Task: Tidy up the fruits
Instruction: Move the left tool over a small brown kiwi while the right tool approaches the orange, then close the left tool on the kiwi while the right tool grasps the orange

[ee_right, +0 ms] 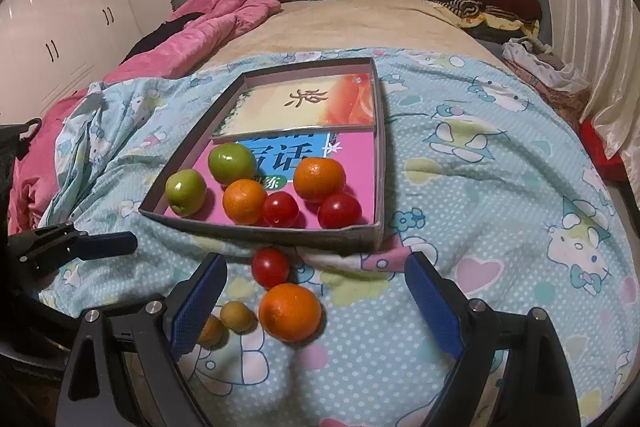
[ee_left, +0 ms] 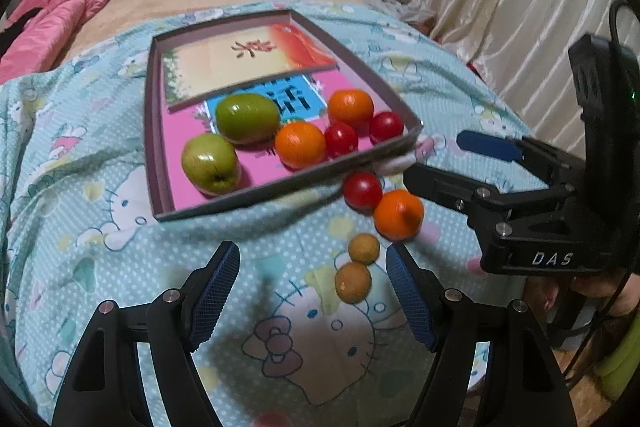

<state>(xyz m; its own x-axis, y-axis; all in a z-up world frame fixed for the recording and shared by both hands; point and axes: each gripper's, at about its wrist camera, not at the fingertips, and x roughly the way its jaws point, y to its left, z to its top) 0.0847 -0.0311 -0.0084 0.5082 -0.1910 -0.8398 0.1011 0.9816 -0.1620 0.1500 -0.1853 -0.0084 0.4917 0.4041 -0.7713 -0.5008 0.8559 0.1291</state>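
Left wrist view shows the left gripper [ee_left: 312,291] with jaws spread and empty, hovering over two small tan fruits [ee_left: 358,269] on the sheet [ee_left: 100,187]; they sit nearer its right finger than its left. The right gripper [ee_right: 316,301] is also released and empty, above the loose orange [ee_right: 290,311] and a loose tomato [ee_right: 271,267].

These four lie touching or just beside one another, near the tray's [ee_right: 256,227] near wall. The tray already holds two green apples [ee_right: 186,191], two oranges and two tomatoes.

Risks, as I judge them: an off-centre close could nudge one tan fruit away, or catch both. The soft sheet may let round fruit roll. The two grippers are near each other and could collide.

All the fruits look smooth, round and glossy.
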